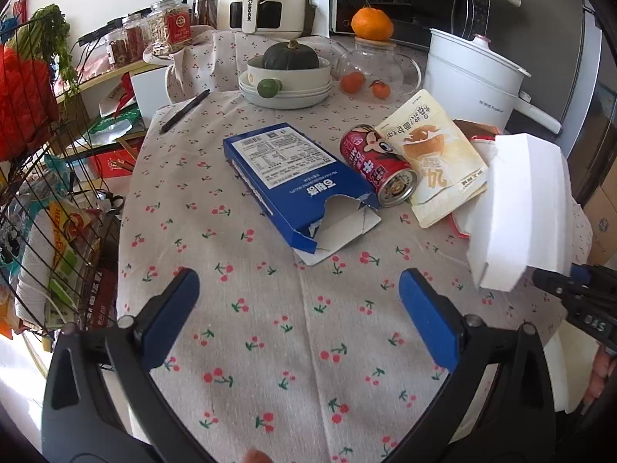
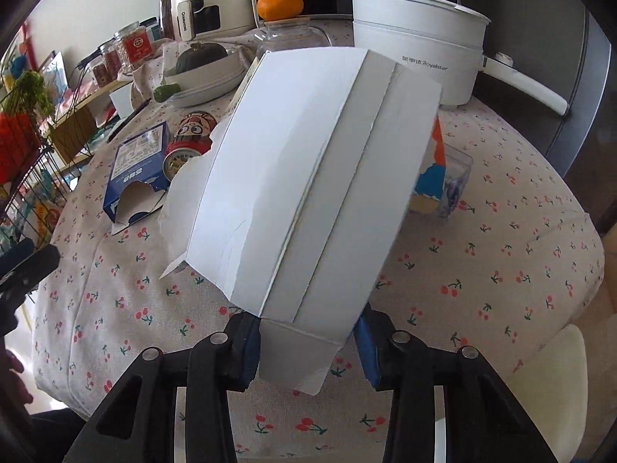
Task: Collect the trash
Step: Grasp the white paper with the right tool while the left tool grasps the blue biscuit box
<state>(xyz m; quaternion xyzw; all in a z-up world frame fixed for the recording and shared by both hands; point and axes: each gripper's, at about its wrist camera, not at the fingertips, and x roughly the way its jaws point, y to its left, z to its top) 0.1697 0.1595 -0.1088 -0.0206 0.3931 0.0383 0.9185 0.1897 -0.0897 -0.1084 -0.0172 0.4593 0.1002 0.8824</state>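
Now right hand-held gripper (image 2: pixel 306 347) around white carton (image 2: pixel 308 177).

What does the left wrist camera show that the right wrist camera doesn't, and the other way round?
Only the left wrist view shows the open left gripper over bare tablecloth, and the bread packet leaning on the red can.

Only the right wrist view shows the right gripper shut on the white box, and a clear plastic packet behind that box.

Both show the torn blue box, the red can, the white box and the white pot.
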